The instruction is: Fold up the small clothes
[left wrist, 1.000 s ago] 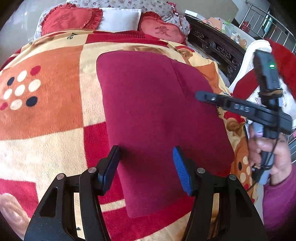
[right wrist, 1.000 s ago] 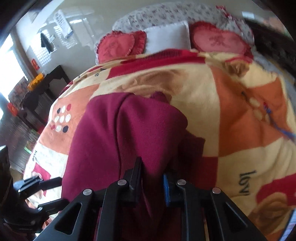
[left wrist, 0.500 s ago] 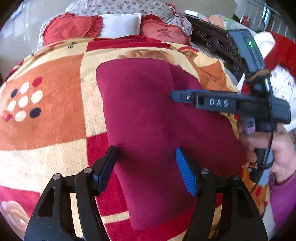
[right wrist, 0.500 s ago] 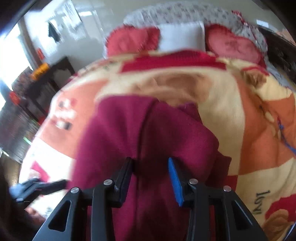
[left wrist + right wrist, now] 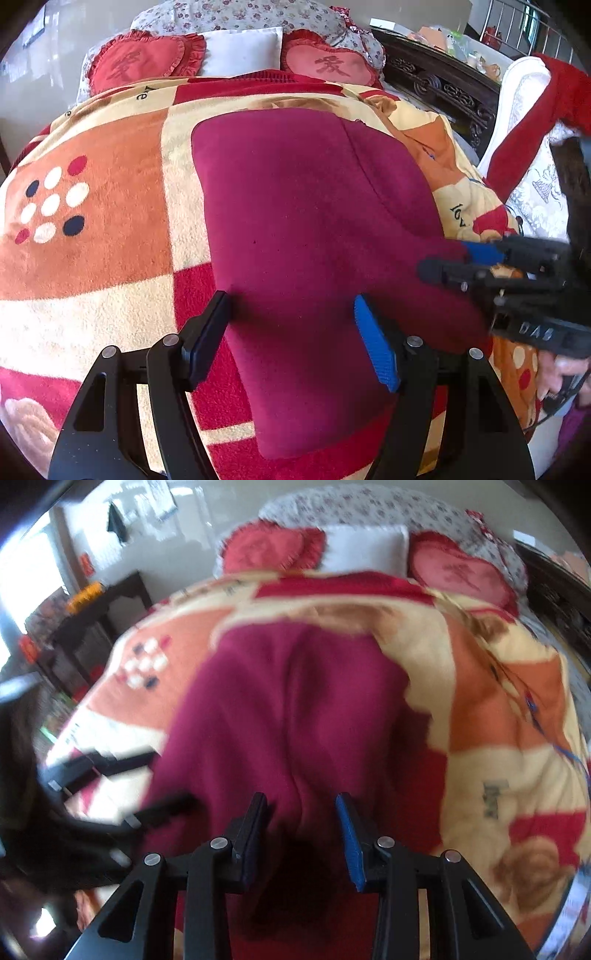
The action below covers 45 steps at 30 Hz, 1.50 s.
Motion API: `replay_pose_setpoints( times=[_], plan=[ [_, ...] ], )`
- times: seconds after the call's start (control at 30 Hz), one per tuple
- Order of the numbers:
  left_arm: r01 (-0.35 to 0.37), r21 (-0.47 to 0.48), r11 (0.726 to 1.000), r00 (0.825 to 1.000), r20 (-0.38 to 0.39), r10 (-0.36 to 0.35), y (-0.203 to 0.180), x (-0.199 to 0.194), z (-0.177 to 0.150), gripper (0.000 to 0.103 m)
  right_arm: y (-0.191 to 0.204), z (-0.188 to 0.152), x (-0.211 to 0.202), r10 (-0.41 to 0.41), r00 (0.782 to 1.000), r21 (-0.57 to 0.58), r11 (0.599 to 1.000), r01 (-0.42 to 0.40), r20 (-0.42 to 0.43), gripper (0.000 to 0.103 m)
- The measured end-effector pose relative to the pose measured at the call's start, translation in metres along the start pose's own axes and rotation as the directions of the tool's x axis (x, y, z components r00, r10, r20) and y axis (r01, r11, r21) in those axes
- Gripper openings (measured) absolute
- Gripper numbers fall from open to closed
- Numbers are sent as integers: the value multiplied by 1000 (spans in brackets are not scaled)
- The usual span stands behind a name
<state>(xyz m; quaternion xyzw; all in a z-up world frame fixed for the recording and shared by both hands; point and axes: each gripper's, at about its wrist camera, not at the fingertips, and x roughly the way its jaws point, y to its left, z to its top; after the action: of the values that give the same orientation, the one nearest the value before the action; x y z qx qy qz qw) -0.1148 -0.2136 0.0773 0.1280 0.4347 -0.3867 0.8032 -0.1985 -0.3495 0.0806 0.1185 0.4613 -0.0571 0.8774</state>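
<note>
On the right gripper (image 5: 443, 258), white letters read "DAS" (image 5: 535, 333).

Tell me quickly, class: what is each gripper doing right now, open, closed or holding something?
Left gripper: jaws opening, astride the maroon garment, pads not pressing it.
Right gripper: open, garment fabric between its jaws, nothing gripped.

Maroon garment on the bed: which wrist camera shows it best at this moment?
The left wrist view. There the maroon garment is sharp, lying flat on the patterned blanket, its left and far edges clear. The right wrist view shows the same garment blurred, its near end hidden in shadow between the gripper fingers.
</note>
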Motion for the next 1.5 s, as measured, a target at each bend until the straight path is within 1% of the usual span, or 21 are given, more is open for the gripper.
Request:
replay_pose_setpoints(
  times=[0.13,0.23,0.3,0.33,0.4,0.47,0.5,0.67,0.8,0.87,0.93,0.97,1.03,1.1,1.17,1.23,1.3,1.37,1.43,1.47,1.5],
  plan=[
    [-22,20,1000,1000,-1,22,-5,-1,-1,69,-3,-14,-3,-9,1000,22,1000,9,12,36],
    [-19,6,1000,1000,-4,19,-4,-2,-1,69,-4,-17,-9,-14,1000,23,1000,14,-3,35],
    [-19,1,1000,1000,-5,19,-3,-2,-1,69,-8,-18,-13,0,1000,55,998,0,-7,35],
    [-19,0,1000,1000,-4,19,-3,-2,-2,69,-12,-18,-18,25,1000,87,996,-26,8,35],
    [-19,1,1000,1000,-5,19,-3,-2,-2,69,-19,-18,-28,57,997,141,988,-65,61,45],
    [-17,-2,1000,1000,-6,17,-3,-2,-2,69,-24,-15,-37,45,992,170,983,-65,117,50],
    [-15,-7,1000,1000,-9,15,-2,-3,-2,69,-26,-12,-37,37,992,179,982,-58,120,50],
    [11,-33,999,1000,-16,-11,0,-7,-3,69,-26,-5,-20,46,995,220,973,-66,93,51],
    [26,-33,999,1000,-14,-26,-1,-11,-3,69,-27,-5,2,86,995,281,955,-100,59,56],
    [32,-30,999,999,-9,-32,-3,-14,-3,69,-27,-8,4,103,992,315,941,-123,78,56],
    [33,-28,999,999,-6,-34,-4,-15,-2,69,-22,-11,-2,82,990,295,949,-114,116,52],
    [34,-27,999,999,-7,-34,-5,-15,-2,69,-19,-12,-6,61,990,271,958,-94,128,42],
    [32,-25,999,999,-11,-32,-7,-14,0,69,-11,-13,-11,28,989,217,974,-60,148,35],
    [28,-20,999,1000,-9,-28,-9,-13,2,69,-3,-14,-16,-1,986,162,986,-26,165,25],
    [29,-17,999,999,-12,-29,-12,-14,4,69,1,-14,-21,-19,985,121,993,-2,173,21],
    [40,-14,999,999,-8,-40,-12,-16,5,69,1,-19,-30,-30,984,89,996,14,177,20],
    [44,-7,999,999,7,-44,-14,-17,5,69,-11,-29,-32,-22,985,129,992,0,170,19],
    [25,13,1000,1000,15,-25,-18,-12,4,69,-23,-38,-22,-21,989,168,986,-4,143,19],
    [-9,27,1000,1000,6,9,-21,-5,4,69,-28,-38,-14,1,991,191,981,-27,131,19],
    [-16,29,999,1000,7,16,-21,-4,4,69,-29,-37,-14,15,991,199,979,-41,133,20],
    [-19,31,999,1000,9,18,-21,-4,4,69,-30,-35,-16,27,991,207,977,-54,131,23]
  ],
)
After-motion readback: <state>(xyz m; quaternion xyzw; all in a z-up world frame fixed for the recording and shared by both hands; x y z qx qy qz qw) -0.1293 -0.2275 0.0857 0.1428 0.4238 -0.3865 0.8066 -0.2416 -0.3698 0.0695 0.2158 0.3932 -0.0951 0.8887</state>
